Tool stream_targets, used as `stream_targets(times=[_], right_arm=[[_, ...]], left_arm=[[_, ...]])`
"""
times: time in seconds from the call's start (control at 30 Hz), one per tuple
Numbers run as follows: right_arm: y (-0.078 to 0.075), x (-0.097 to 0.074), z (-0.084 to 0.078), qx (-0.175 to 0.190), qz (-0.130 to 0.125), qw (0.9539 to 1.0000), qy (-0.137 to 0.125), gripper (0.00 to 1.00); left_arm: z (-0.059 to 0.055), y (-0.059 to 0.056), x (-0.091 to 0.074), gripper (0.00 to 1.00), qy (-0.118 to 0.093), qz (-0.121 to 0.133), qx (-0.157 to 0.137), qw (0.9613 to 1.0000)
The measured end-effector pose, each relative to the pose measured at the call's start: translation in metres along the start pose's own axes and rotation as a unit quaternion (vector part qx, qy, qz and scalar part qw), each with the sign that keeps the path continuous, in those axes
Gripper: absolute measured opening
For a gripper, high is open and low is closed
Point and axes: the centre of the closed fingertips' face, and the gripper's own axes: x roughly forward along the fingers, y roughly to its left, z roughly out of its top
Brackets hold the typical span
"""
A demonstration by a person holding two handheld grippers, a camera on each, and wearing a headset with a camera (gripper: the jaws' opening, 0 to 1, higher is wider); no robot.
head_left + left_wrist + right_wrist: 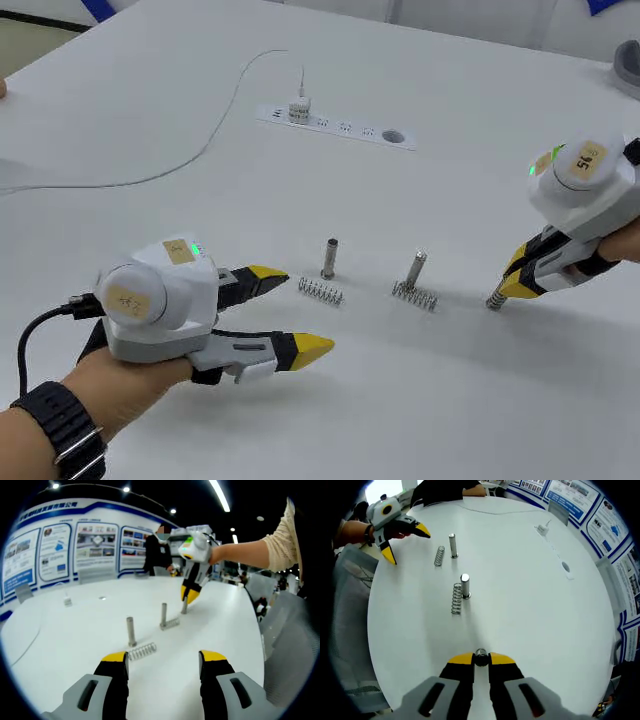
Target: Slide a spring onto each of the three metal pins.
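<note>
your right tool (pixel 480 661) is pinched narrow on the spring-clad third pin (pixel 496 298): stand it straight on the table (pixel 330 420) and seat the coils fully. your left tool (pixel 162 659) gapes wide near a loose spring (pixel 320 291) lying beside its pin (pixel 330 258).

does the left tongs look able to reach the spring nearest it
Likely yes: the left tongs are open and empty, and the spring lies flat on bare table just ahead of their tips, nothing between. The pin stands close behind it.
</note>
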Motion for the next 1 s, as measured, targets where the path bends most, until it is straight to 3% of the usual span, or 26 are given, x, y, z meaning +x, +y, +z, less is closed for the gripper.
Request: stream_targets(times=[0.6, 1.0], right_arm=[[0.0, 0.003, -0.002, 0.004, 0.0, 1.0, -0.001, 0.16], [0.0, -0.011, 0.007, 0.002, -0.02, 0.9996, -0.018, 0.23]], left_arm=[[0.002, 0.001, 0.001, 0.58, -0.003, 0.0, 0.0, 1.0], [0.004, 0.001, 0.003, 0.58, -0.005, -0.001, 0.001, 1.0]])
